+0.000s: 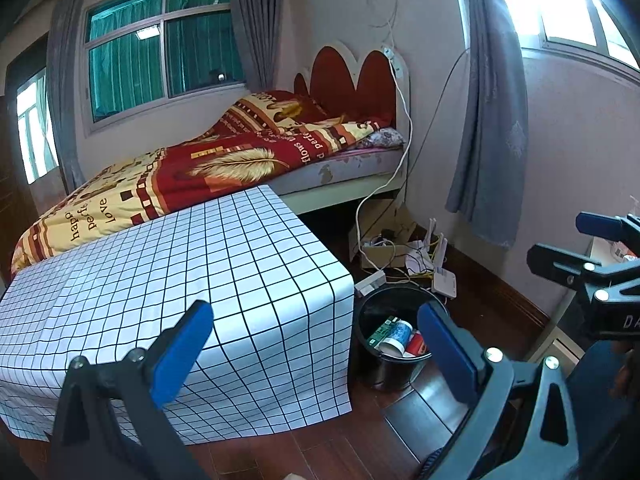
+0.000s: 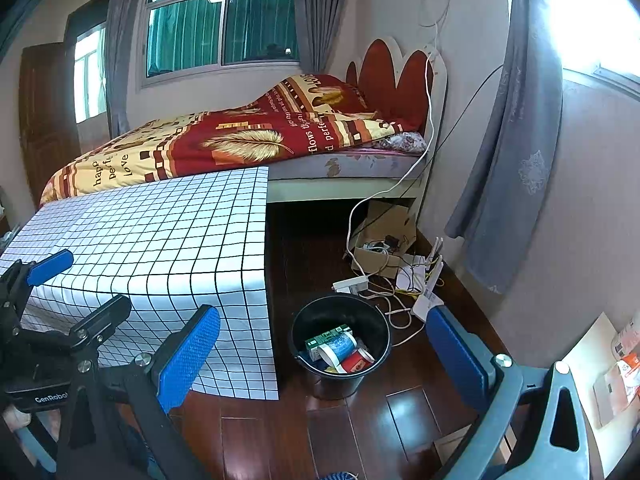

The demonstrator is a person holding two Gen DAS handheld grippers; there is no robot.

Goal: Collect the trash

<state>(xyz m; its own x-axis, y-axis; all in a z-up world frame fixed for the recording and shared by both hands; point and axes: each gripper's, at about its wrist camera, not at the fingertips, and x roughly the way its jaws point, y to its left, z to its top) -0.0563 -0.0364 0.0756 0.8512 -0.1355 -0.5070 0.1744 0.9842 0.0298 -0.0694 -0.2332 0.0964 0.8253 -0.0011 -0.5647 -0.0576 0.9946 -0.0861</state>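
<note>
A black bucket (image 1: 390,364) (image 2: 340,376) stands on the wooden floor beside the table. Inside it lie a green carton (image 2: 326,340), a white and blue paper cup (image 1: 396,336) (image 2: 340,348) and a red packet (image 2: 356,362). My left gripper (image 1: 320,350) is open and empty, held above the table's corner and the bucket. My right gripper (image 2: 324,356) is also open and empty, with the bucket between its blue pads (image 2: 188,360). The right gripper shows at the right edge of the left wrist view (image 1: 592,240). The left gripper appears at the left of the right wrist view (image 2: 80,284).
A table under a white grid-pattern cloth (image 1: 160,300) (image 2: 160,240) stands left of the bucket. Behind it is a bed (image 1: 208,164) with a red and yellow quilt. Cables, a cardboard box (image 2: 380,240) and a router (image 2: 430,300) lie by the wall. Papers (image 2: 616,372) rest at the right.
</note>
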